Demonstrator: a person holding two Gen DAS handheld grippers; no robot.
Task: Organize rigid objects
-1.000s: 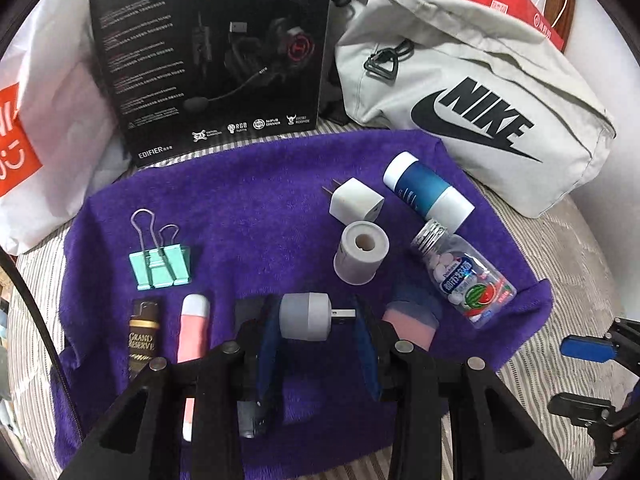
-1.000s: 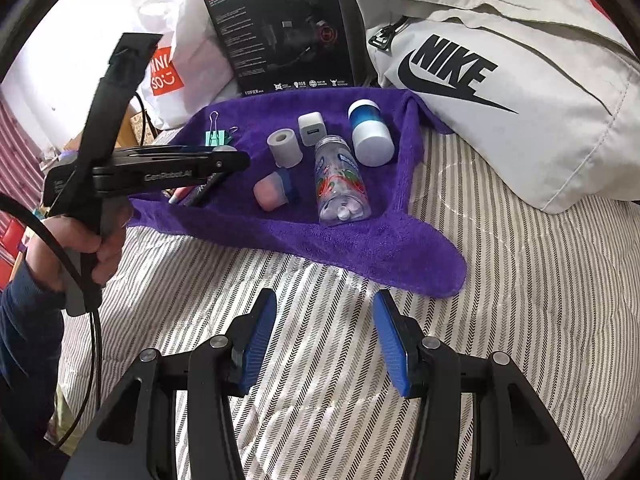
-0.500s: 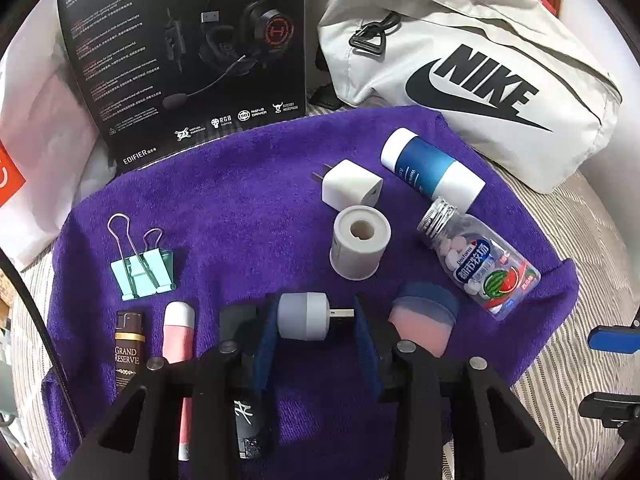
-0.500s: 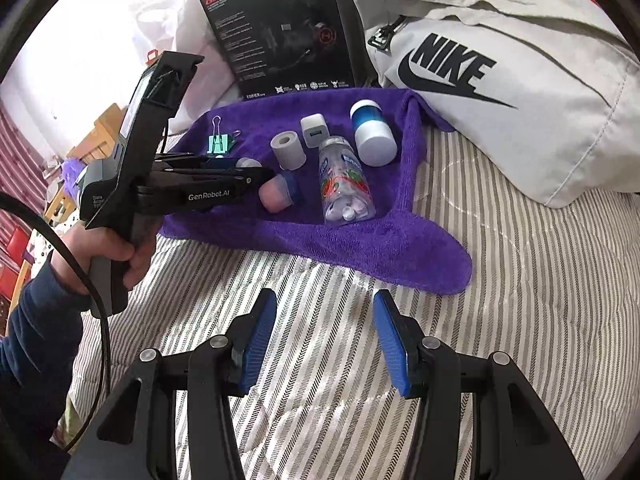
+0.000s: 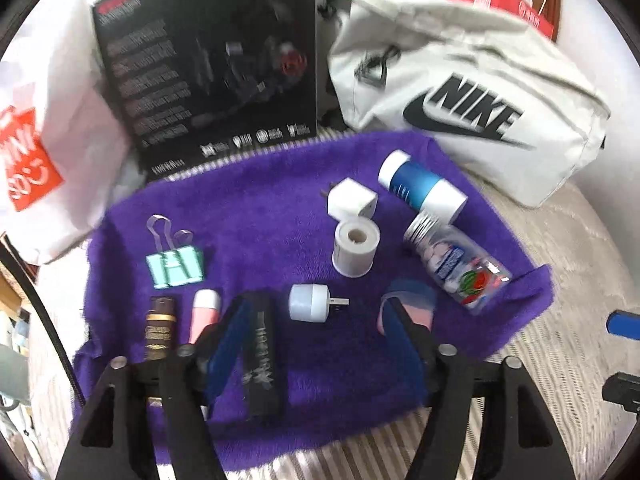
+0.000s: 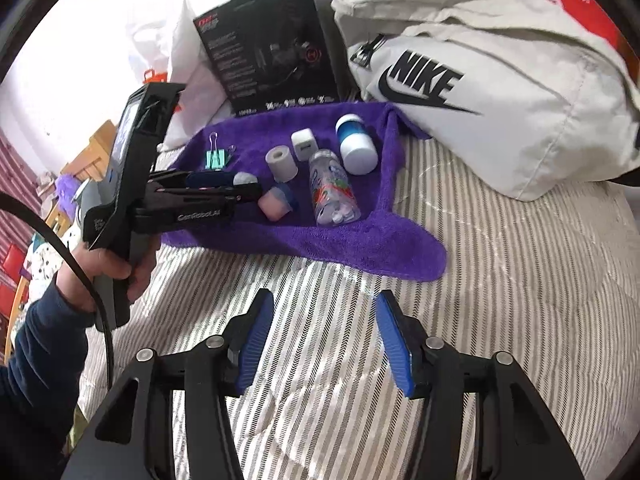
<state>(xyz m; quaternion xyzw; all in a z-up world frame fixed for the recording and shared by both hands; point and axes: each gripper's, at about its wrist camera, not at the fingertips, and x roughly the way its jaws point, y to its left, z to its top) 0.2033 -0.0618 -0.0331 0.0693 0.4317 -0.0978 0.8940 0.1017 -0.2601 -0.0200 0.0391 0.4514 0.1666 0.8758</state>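
Left gripper (image 5: 316,336) jaws opening, nothing gripped; USB plug adapter (image 5: 310,302) laid on purple towel (image 5: 260,216), between them. Right gripper (image 6: 326,344) opening, empty.

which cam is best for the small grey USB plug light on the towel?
Left wrist. The grey plug light lies in full view on the purple towel, metal connector pointing right, between the opening jaws of the left gripper, untouched. In the right wrist view only its rounded top shows above that gripper's fingers.
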